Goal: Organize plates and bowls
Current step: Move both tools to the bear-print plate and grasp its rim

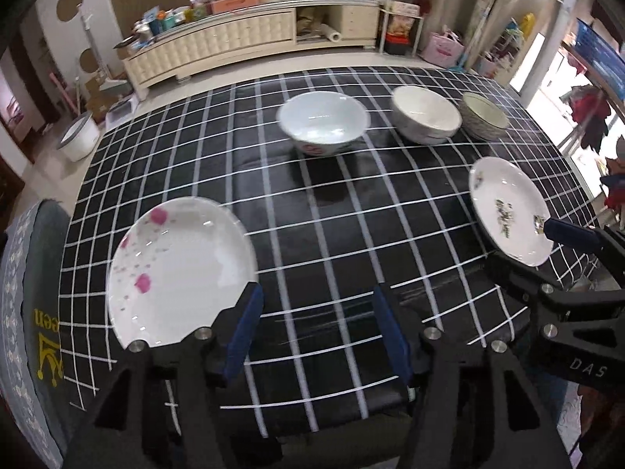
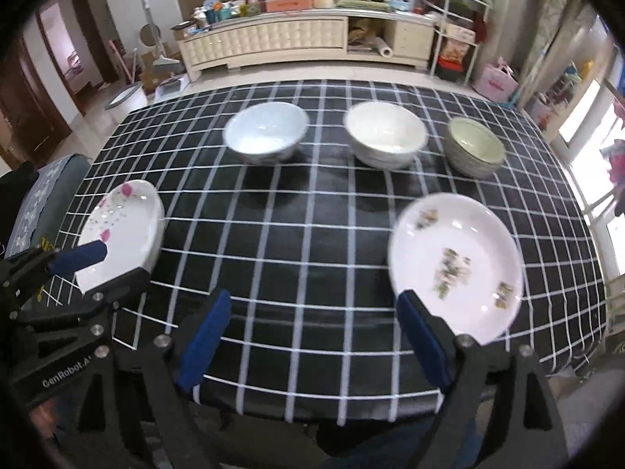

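Just left of the left gripper [image 1: 316, 336], whose fingers stand parted and empty, lies the pink-flowered plate [image 1: 179, 273] on the checked worktop [image 1: 351, 234]; three bowls sit beyond, unstacked. From the right wrist, the right gripper [image 2: 312, 336] gapes wide, empty, the green-sprigged plate [image 2: 457, 265] beside its right finger. Stacking looks barely begun.
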The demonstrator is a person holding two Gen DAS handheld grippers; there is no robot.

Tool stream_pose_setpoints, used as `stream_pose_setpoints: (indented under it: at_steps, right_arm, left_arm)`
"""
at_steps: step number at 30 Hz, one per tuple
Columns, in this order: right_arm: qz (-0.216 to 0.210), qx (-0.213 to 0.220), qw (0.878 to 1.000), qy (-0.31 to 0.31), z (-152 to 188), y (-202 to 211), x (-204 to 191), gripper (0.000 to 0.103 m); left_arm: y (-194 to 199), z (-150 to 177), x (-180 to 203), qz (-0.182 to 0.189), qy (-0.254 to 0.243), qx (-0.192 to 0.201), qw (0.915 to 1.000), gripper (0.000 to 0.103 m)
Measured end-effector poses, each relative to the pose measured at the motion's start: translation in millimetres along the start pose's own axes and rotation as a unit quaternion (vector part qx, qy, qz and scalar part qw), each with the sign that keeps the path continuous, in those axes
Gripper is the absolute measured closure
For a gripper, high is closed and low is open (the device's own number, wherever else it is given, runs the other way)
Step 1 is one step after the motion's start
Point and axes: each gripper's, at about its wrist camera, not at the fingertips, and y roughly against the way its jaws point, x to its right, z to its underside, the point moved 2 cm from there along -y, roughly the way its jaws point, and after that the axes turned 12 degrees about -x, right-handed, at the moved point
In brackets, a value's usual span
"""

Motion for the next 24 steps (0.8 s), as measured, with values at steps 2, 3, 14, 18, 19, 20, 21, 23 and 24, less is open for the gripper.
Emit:
stream_pose_setpoints:
  at_steps: [2, 3, 14, 18, 19, 20, 21, 23, 24]
  right_arm:
    - [0.000, -0.003, 1.000, -0.009, 2.9, 0.1, 12.9, 0.010]
    - [0.001, -0.004, 1.000, -0.016, 4.3, -0.5, 21.1, 0.010]
    - [0.010, -0.003, 0.997, -0.071, 14.4, -6.3, 98.9, 0.010]
    - [0.016, -0.010, 0.995, -0.094, 16.1, -18.7, 131.1, 0.010]
    - [0.017, -0.013, 0.995, -0.099, 16.6, -21.7, 138.7, 0.010]
    - [0.018, -0.016, 0.994, -0.103, 16.7, -24.8, 145.5, 0.010]
    - [0.021, -0.019, 0.994, -0.109, 16.4, -28.5, 154.0, 0.010]
    - [0.023, -0.026, 0.992, -0.119, 15.2, -34.7, 168.4, 0.010]
    - [0.023, -0.028, 0.992, -0.122, 14.7, -37.1, 173.0, 0.010]
  left_arm:
    - [-2.2, -4.8, 12.3, 0.002, -0.010, -0.002, 0.9999, 0.047]
    - [-3.9, -7.5, 19.6, 0.003, -0.015, -0.003, 0.9999, 0.047]
    - [-32.0, -40.8, 82.4, 0.022, -0.050, -0.028, 0.9981, 0.047]
    - [-48.6, -54.4, 106.4, 0.019, -0.070, -0.039, 0.9966, 0.047]
    - [-53.8, -58.5, 112.7, 0.017, -0.076, -0.041, 0.9961, 0.047]
    - [-58.6, -62.4, 118.2, 0.017, -0.081, -0.042, 0.9957, 0.047]
    - [-62.5, -66.3, 122.5, 0.017, -0.084, -0.044, 0.9954, 0.047]
    - [-73.5, -75.9, 132.8, 0.019, -0.088, -0.050, 0.9947, 0.047]
    - [-77.9, -80.0, 136.7, 0.020, -0.089, -0.053, 0.9944, 0.047]
